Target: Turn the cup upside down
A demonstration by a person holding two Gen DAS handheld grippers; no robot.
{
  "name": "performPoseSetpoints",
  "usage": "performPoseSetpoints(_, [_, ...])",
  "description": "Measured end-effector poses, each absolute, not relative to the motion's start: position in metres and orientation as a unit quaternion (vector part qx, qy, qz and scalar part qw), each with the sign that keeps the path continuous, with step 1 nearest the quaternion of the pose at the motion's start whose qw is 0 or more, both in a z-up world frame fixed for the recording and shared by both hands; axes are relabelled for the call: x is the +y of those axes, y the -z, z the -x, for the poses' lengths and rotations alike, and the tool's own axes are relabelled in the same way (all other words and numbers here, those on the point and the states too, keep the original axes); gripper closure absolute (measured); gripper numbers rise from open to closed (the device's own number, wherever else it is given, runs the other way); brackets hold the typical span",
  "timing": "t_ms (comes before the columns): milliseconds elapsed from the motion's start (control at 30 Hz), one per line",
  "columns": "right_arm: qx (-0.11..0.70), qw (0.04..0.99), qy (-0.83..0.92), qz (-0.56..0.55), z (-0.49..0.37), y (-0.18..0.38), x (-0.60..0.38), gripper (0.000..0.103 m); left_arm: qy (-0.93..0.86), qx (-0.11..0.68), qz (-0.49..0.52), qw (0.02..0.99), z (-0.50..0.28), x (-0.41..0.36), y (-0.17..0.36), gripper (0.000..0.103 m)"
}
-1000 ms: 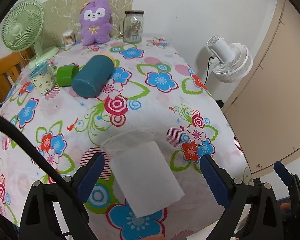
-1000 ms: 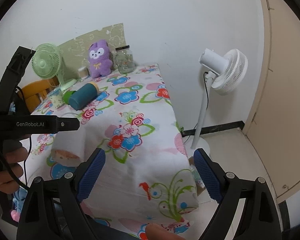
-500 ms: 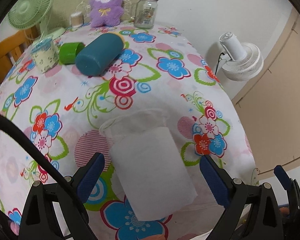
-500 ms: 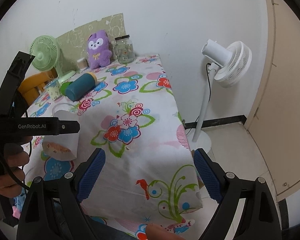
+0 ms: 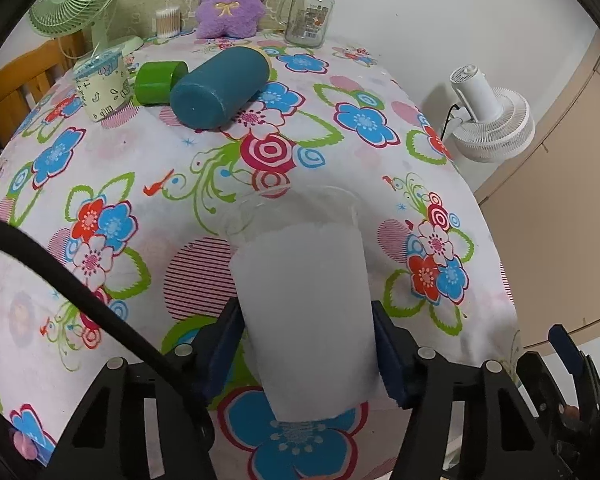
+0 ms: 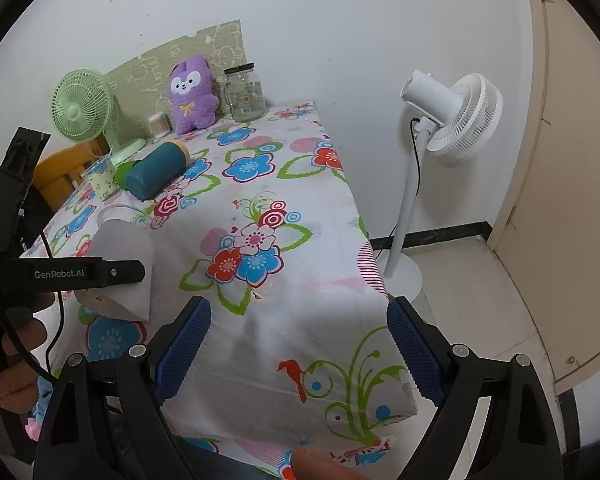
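Left wrist view: the left gripper [image 5: 306,350] clamps the cup [image 5: 306,312] at lower centre, pads on opposite walls below the rim, a grip judged to permit rotation for the flip. Right wrist view: the right gripper [image 6: 300,354] hangs released and empty at bottom centre over the table [image 6: 284,316] edge, while the cup [image 6: 124,264] appears at left, tilted, its base lifted.
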State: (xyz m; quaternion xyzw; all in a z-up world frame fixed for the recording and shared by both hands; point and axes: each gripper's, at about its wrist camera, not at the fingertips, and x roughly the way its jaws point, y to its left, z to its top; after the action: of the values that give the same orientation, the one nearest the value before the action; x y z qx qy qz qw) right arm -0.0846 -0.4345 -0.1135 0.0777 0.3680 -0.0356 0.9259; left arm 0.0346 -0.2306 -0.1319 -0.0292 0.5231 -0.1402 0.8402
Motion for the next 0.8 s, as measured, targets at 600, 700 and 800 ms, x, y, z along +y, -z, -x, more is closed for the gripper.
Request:
performPoseSetpoints(600, [0.358, 0.930, 0.008, -0.082, 0.075, 0.117, -0.415, 0.012, 0.229, 0.587, -0.198, 0.750, -0.058, -0.228, 0.102, 0.043])
performPoseSetpoints(700, [0.356, 0.931, 0.004, -0.079, 0.074, 0.118, -0.411, 0.012, 0.241, 0.615, -0.245, 0.710, -0.061, -0.234, 0.101, 0.043])
performPoseSetpoints(800, [0.355, 0.931, 0.001, -0.081, 0.074, 0.119, -0.411, 0.012, 0.246, 0.639, -0.287, 0.670, -0.062, -0.240, 0.104, 0.043])
